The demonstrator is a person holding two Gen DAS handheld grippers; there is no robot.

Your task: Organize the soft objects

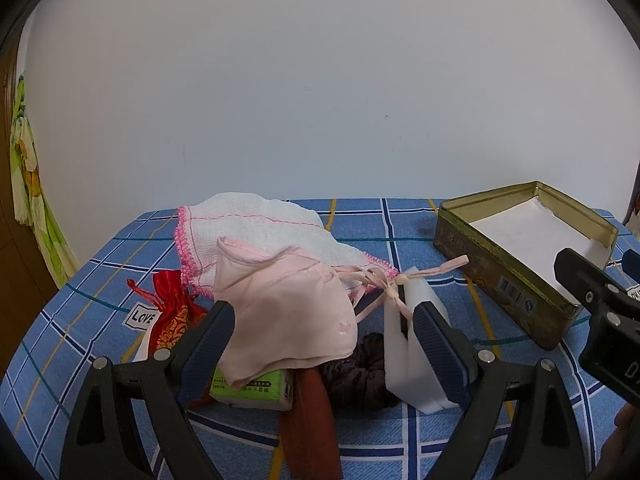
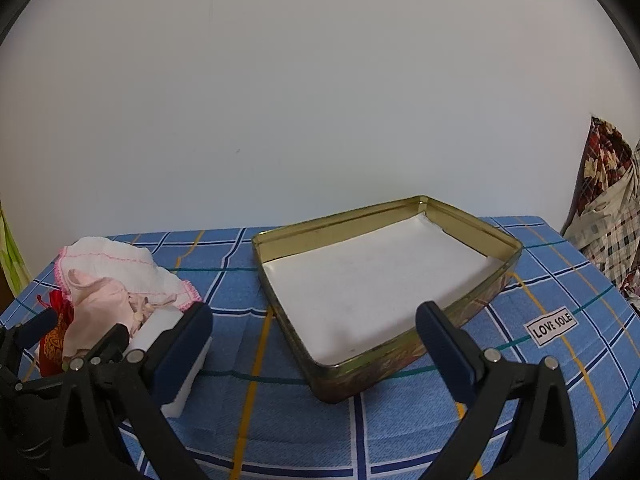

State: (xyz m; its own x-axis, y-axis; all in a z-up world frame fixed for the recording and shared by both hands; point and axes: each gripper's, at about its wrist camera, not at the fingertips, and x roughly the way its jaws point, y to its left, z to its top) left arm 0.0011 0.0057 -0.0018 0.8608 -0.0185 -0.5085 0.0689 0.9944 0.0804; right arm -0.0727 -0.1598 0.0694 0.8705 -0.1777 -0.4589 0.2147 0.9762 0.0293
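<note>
A rust-red strap [image 1: 310, 420] lies nearest. The left gripper [image 1: 324, 330] is spread wide around the pink mask [image 1: 288, 312], nothing pinched yet; the right gripper [image 2: 314, 332] is held wide too. Closing, then carrying it to the tin [image 2: 384, 280], looks next.

Heaped soft items [image 1: 280, 312] beside open tin [image 2: 460, 316]

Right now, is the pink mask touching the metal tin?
Apart. The left wrist view shows bare blue tablecloth between the pink mask and the metal tin.

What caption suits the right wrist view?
Open right gripper faces an empty gold tin on blue plaid cloth.
</note>
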